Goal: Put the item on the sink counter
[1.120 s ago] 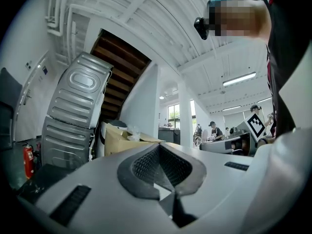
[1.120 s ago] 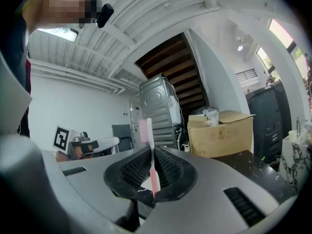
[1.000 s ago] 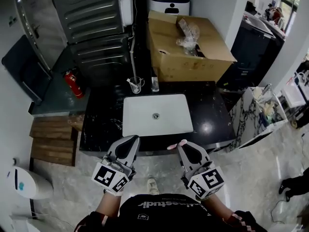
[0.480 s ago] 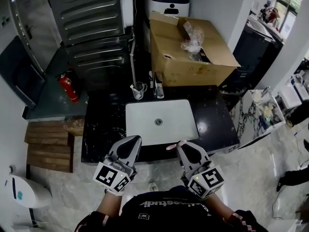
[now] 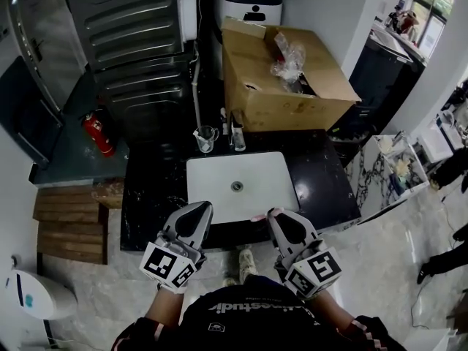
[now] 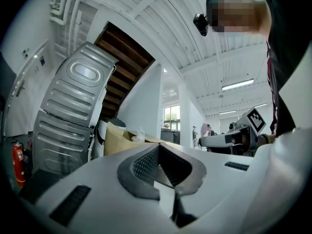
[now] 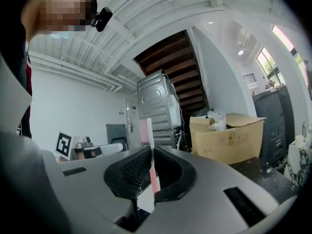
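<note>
Toothbrush, where is it? asks One.

It is pinched in the right hand-held gripper, says Two. It stands up thin and pink between the jaws. It is not on the surface yet.

Start from the left. What about the left hand-held gripper? asks One.

Its jaws are pressed together with nothing in them, says Two. It hangs at the front edge of the surface. I think it cannot help catch anything like that.

And in the middle? asks One.

The white sink is right in front of both, says Two. If the jaws let go there, the toothbrush may land in the bowl and not on the dark surface.

And on the right? asks One.

The jaws hold only the low part of a skinny handle, says Two. A quick swing could make it tip or slip out. The tip is just at the front edge, so a slip now could send it to the floor.

Anything else? asks One.

A cup stands behind the sink, says Two. A long reach could knock it.
</note>
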`<state>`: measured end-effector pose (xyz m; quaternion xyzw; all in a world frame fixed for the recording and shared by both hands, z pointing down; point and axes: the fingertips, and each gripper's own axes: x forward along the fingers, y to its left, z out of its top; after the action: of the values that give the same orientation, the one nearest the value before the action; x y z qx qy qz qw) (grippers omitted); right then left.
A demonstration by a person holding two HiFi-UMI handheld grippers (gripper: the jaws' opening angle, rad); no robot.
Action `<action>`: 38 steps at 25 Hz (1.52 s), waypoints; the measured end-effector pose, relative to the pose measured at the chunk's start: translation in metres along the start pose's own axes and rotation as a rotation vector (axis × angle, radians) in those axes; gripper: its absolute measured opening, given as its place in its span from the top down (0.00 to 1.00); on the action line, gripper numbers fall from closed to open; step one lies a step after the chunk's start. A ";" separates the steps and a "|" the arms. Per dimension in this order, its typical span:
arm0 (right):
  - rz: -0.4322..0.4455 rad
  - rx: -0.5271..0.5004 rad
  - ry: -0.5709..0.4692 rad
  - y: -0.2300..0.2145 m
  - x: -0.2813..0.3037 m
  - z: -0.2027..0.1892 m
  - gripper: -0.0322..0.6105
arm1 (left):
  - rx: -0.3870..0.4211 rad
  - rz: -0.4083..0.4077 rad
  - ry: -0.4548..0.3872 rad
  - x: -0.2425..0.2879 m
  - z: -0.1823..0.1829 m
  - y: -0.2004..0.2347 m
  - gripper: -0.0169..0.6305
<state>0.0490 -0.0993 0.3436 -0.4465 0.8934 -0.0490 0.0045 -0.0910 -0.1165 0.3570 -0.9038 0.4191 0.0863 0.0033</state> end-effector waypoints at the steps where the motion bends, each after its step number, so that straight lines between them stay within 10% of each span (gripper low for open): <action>1: 0.004 -0.003 -0.003 -0.001 0.003 0.001 0.87 | 0.002 0.004 0.002 0.000 -0.001 0.002 0.95; 38: 0.123 -0.077 -0.061 -0.077 0.242 0.017 0.87 | 0.075 0.111 0.058 0.115 -0.034 0.155 0.95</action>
<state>-0.0340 -0.3398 0.3423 -0.3920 0.9198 -0.0007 0.0174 -0.1304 -0.3069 0.3826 -0.8805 0.4716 0.0446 0.0200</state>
